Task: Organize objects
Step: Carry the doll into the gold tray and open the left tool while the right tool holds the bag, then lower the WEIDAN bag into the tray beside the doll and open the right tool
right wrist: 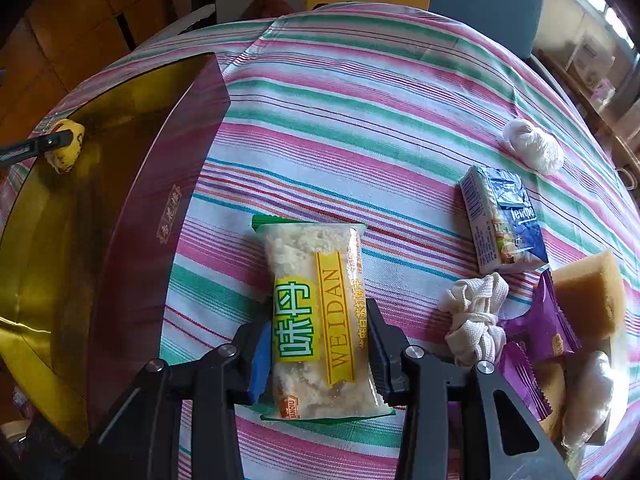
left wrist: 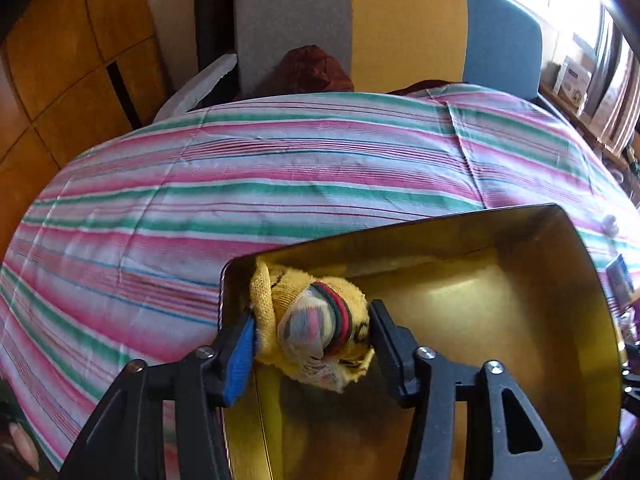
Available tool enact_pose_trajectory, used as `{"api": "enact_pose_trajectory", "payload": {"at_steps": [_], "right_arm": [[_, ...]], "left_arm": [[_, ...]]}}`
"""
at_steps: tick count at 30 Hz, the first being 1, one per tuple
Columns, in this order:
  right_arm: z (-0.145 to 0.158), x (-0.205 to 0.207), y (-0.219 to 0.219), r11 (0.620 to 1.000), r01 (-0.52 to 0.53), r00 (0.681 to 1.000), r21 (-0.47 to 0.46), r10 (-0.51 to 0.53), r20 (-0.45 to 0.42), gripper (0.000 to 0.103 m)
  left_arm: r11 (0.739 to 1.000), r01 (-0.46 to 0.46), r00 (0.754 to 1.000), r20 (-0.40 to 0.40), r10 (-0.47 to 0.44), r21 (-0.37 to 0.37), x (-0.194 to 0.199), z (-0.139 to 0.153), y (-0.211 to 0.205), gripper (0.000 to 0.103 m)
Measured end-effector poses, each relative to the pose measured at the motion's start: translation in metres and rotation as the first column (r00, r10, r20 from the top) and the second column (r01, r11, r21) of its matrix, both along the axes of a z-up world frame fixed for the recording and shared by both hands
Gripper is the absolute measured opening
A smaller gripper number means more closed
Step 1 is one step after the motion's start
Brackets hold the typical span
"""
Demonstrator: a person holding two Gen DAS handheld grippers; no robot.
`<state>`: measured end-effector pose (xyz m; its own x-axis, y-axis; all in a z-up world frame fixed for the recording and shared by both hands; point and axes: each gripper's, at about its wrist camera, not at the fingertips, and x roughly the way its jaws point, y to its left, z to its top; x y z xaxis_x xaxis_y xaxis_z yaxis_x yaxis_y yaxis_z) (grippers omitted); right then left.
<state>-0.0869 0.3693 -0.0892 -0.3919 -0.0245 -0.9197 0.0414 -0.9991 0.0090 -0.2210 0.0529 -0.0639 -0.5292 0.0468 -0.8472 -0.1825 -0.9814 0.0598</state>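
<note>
My left gripper [left wrist: 312, 330] is shut on a rolled yellow sock [left wrist: 316, 320] with red and green bands, held over the near left corner of the gold-lined box [left wrist: 460, 280]. In the right wrist view the sock [right wrist: 66, 148] and the left fingers [right wrist: 40, 144] show inside the maroon-sided box [right wrist: 160, 184]. My right gripper [right wrist: 316, 346] is shut on a clear snack packet [right wrist: 316, 320] with yellow and green labels, held above the striped cloth, right of the box.
On the striped tablecloth [right wrist: 380, 100] to the right lie a white ball of string [right wrist: 534, 146], a blue tissue pack [right wrist: 502, 222], a knotted white cord [right wrist: 478, 316], purple wrappers [right wrist: 532, 336] and a yellow sponge [right wrist: 590, 296]. Chairs [left wrist: 352, 24] stand behind the table.
</note>
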Motion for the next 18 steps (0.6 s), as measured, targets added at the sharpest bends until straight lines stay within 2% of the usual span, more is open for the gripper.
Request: {"api": "enact_pose_trajectory", "payload": {"at_steps": [2,6,12,18], "right_arm": [[0.001,0.002,0.0,1.0,0.001,1.0,-0.001,-0.001,-0.002,0.043],[0.001,0.002,0.001,1.0,0.002,1.0,-0.001,-0.002,-0.006,0.043],[0.002,0.005,-0.003,1.0,-0.003,1.0,0.01,0.003,-0.014,0.043],[0.002,0.006,-0.004,1.0,-0.007,1.0,0.017,0.007,-0.027,0.043]], "left_arm": [[1.0,0.007,1.0,-0.005,-0.007,-0.024,-0.001,-0.002,0.002,0.059],[1.0,-0.001,0.999,-0.034,0.001,-0.005,0.01,0.01,0.0,0.073],[0.999,-0.019,0.987,-0.158,0.024,0.033,0.065,0.048,-0.007,0.074],[0.999,0.023,0.969,-0.248,-0.012,0.043,0.125,0.076,-0.002,0.074]]}}
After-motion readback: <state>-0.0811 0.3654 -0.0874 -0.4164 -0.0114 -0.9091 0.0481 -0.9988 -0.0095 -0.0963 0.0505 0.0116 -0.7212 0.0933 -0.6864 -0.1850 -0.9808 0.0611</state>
